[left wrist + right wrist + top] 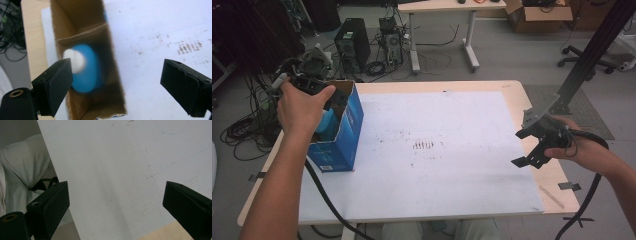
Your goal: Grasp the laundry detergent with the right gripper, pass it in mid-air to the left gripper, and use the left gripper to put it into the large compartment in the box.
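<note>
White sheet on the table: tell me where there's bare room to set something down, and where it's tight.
Most of the white sheet lies bare: the whole stretch from the blue box across to the right gripper, with only a dark smudge in the middle. It is crowded at the left edge, where the left gripper hangs open over the box holding a blue bottle.

Grey floor [512, 55] behind; black computer tower [352, 42] amid tangled black cables [247, 130]; light wooden desk on white legs [452, 6]; open brown cardboard box [539, 15]; black office-chair base [584, 60].
</note>
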